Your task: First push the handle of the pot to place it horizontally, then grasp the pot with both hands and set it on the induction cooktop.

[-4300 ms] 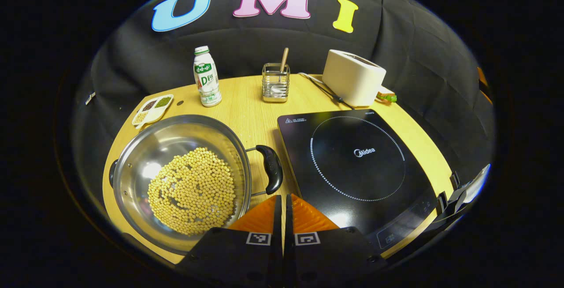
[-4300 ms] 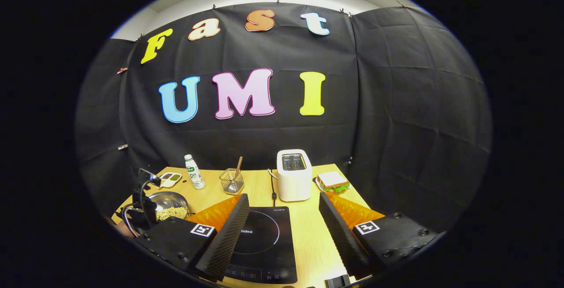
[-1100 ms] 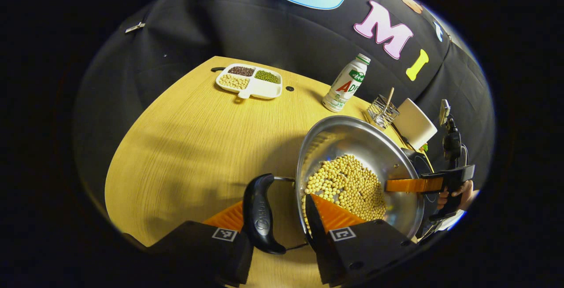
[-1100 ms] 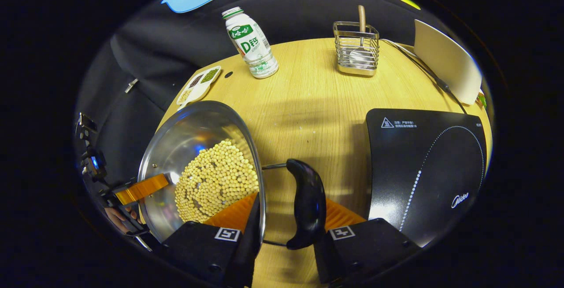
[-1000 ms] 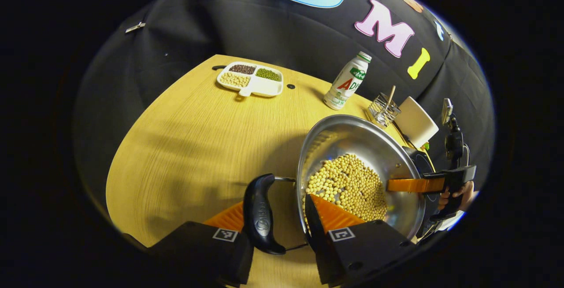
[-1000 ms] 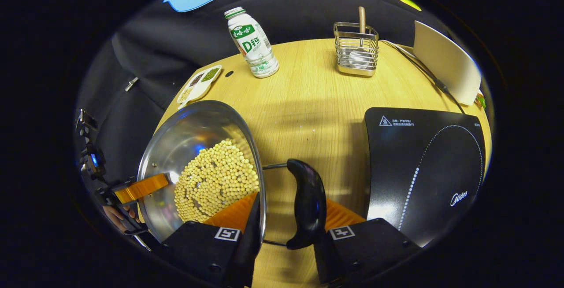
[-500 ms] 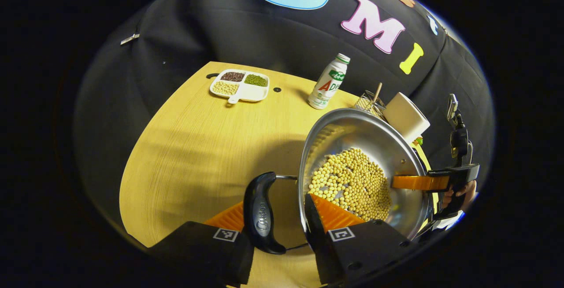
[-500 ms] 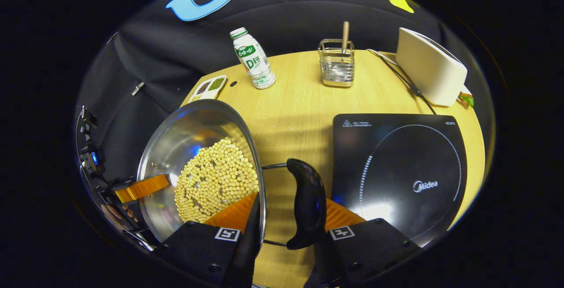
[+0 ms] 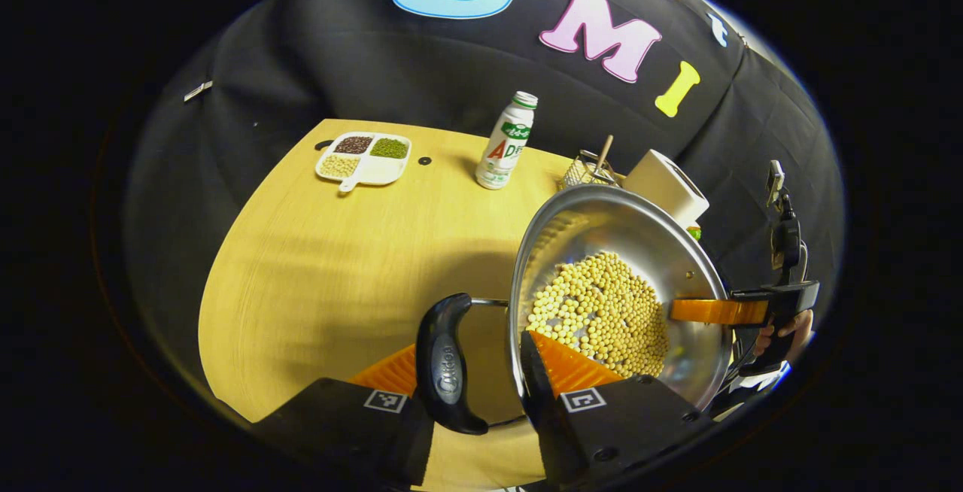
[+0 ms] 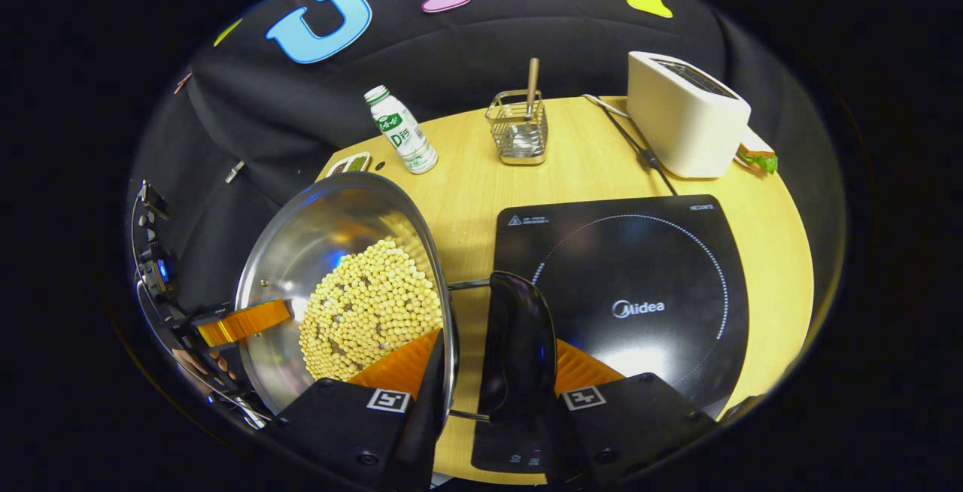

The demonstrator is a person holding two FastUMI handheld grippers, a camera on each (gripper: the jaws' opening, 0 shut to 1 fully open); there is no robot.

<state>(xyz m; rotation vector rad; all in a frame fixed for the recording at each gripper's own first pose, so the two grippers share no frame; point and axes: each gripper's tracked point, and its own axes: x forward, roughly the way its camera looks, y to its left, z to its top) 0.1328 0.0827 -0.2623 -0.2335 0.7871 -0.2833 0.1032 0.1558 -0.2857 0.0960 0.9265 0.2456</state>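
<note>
Both grippers have carried pot (image 10: 331, 251) toward cooktop (image 10: 647, 266).

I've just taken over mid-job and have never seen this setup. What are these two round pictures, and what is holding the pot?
There is no robot arm. A person holds a two-finger gripper in each hand, and a fisheye camera rides on each. The left gripper view looks along the left gripper, and the right gripper view along the right gripper. Together they hold a steel pot of soybeans. Each has one orange finger inside the rim and the other outside a black handle: the left handle and the right handle. The pot seems lifted, with its right handle over the edge of the induction cooktop. On the wooden table also stand a bottle, a divided tray, a wire basket and a white toaster.
</note>
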